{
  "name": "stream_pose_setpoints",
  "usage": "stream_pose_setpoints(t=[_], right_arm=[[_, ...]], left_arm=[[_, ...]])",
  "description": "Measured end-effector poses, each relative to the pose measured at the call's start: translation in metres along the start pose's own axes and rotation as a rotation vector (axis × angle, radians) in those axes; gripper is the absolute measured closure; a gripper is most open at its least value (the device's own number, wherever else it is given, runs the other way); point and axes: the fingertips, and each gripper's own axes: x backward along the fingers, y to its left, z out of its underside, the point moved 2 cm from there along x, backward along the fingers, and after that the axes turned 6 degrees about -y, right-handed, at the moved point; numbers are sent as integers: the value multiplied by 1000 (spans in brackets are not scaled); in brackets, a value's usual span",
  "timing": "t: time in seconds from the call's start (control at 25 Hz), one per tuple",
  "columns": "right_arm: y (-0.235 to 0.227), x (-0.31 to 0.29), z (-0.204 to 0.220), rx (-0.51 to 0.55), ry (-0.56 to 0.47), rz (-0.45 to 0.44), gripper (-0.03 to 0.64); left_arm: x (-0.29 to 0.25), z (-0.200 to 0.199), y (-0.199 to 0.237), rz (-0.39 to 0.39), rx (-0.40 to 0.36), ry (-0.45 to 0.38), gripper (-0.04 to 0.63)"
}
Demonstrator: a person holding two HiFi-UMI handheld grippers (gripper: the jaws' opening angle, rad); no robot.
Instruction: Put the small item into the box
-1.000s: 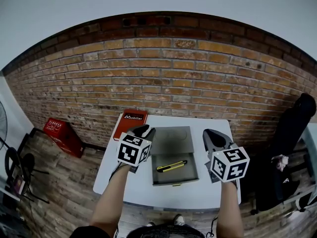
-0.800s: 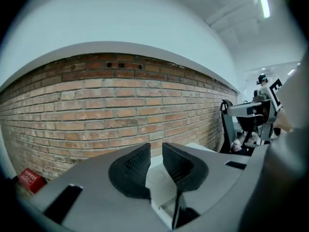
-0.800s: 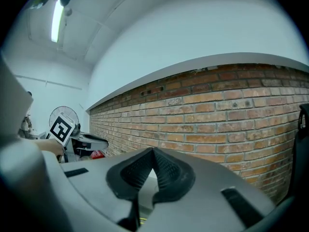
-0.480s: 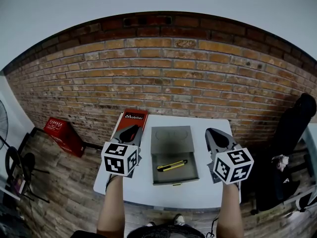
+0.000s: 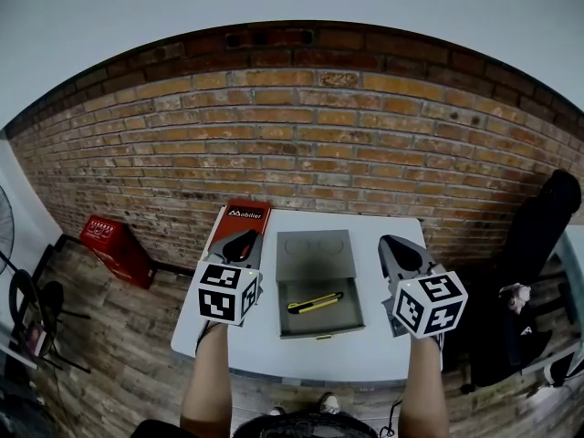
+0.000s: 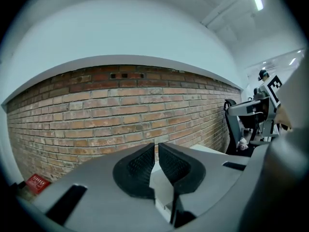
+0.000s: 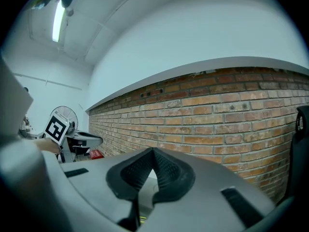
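Utility knife in box on table

My white table carries a grey box with a yellow-and-black cutter in it, and a red booklet with white lettering lies at the far left corner. My left gripper and right gripper are grey with black textured pads, each bearing a cube of black-and-white square markers. The wall is red-brown brick with pale mortar, and the crate is red.

a brick wall under white plaster, plank floor, white table, red crate by the wall, tube light overhead
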Motion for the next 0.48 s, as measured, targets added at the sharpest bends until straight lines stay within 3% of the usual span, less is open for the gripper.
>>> stream_pose_setpoints(t=[0.48], right_arm=[[2,1,1,2,-2,-5,597]], left_arm=[[2,2,-3,7,3,6,551]])
